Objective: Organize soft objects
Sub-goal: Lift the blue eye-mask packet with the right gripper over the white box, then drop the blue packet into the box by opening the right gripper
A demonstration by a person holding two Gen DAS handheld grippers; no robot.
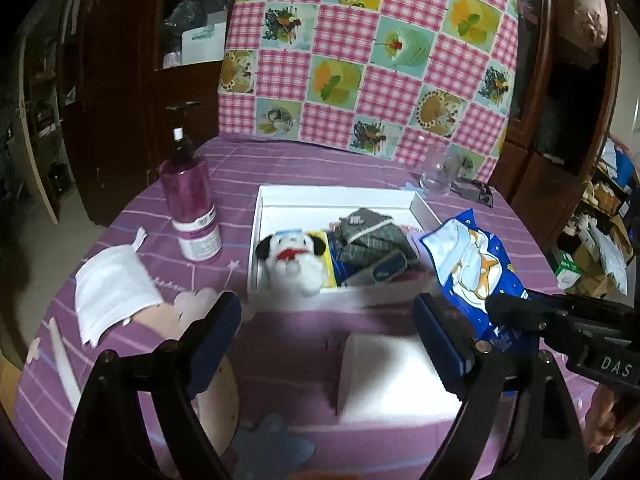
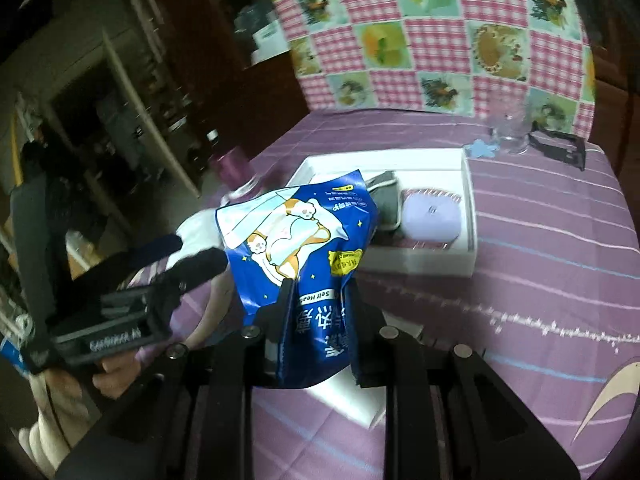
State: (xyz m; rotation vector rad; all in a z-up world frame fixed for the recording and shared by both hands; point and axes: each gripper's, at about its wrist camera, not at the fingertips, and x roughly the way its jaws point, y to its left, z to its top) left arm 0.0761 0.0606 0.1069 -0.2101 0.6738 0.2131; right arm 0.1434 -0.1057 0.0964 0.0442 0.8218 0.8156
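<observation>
Right gripper [image 2: 320,304] is pinching the lower end of a glossy blue foil pouch [image 2: 298,240], crinkled, printed with cartoon animals; the pouch is standing up mid-frame in the right wrist view, lifted off the cloth and hiding the near-left corner of the white tray [image 2: 470,216]. Left gripper [image 1: 328,344] is sitting spread wide with nothing between its ribbed blue pads [image 1: 212,344], hovering at lower centre of its view over a flat white rectangular block [image 1: 396,376]. The tray is a shallow, square-edged white box at frame centre, holding a fluffy white plush dog [image 1: 292,256] with black ears at its left, folded grey knit fabric [image 1: 368,236] in the middle, and a smooth rounded lavender item [image 2: 430,216] to the right. Table is wearing a purple striped cloth [image 1: 280,168]. A pink-purple cylindrical bottle [image 1: 192,204] is standing upright left of the tray; a flat white paper packet [image 1: 114,292] is lying at lower left. A clear glass [image 1: 440,174] is standing at upper right, behind the tray. Pink gingham patchwork fabric [image 1: 368,48] is hanging behind.
</observation>
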